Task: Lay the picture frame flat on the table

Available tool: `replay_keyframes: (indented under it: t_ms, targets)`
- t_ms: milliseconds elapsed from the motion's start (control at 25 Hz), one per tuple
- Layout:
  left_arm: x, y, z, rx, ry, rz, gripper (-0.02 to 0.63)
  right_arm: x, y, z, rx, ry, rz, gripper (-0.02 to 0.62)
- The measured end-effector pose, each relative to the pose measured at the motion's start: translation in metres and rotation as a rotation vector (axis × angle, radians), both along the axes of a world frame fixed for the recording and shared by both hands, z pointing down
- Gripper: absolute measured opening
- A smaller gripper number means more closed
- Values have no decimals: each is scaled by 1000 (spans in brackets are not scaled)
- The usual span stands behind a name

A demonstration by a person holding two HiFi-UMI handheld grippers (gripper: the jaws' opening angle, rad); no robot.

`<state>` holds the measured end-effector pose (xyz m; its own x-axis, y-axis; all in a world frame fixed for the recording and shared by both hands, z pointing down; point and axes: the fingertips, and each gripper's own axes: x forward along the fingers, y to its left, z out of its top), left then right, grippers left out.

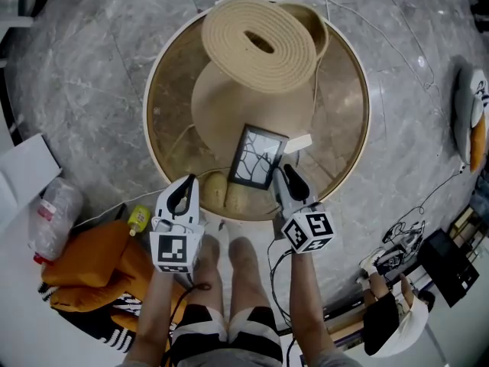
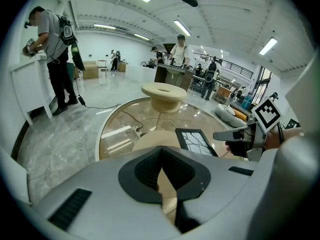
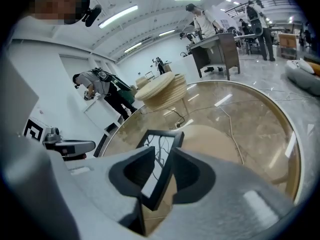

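The black picture frame (image 1: 258, 157) with a branch print is low over the round glass table (image 1: 153, 90) at its near edge. From these views I cannot tell whether it rests fully flat. My right gripper (image 1: 284, 176) is at its right edge. In the right gripper view the frame (image 3: 159, 140) runs slanted between the jaws of the right gripper (image 3: 163, 152), which stand wide without a clear press on it. The left gripper view shows the frame (image 2: 196, 139) beside the right gripper (image 2: 235, 133). My left gripper (image 1: 186, 192) hangs shut and empty at the table's near left rim.
A beige rolled disc (image 1: 260, 44) tops the table's beige pedestal under the glass. A small white block (image 1: 299, 142) lies by the frame. An orange bag (image 1: 92, 262) and a plastic bottle (image 1: 53, 220) lie on the floor at left, and cables trail at right. People stand far off.
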<state>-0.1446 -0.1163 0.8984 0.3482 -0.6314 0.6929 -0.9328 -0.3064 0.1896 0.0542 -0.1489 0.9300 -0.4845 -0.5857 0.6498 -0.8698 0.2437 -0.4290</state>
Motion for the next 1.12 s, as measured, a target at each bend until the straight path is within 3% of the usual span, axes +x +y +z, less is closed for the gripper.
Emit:
replay_keyframes:
  t_ms: [400,1120]
  targets:
    - [10,-30,-93,114,-6,32,17,4,-28,-98,120,-7,9,101]
    - [22,-36,-364,394,-42,66,17,5,-18,-377,415,51,-38,100]
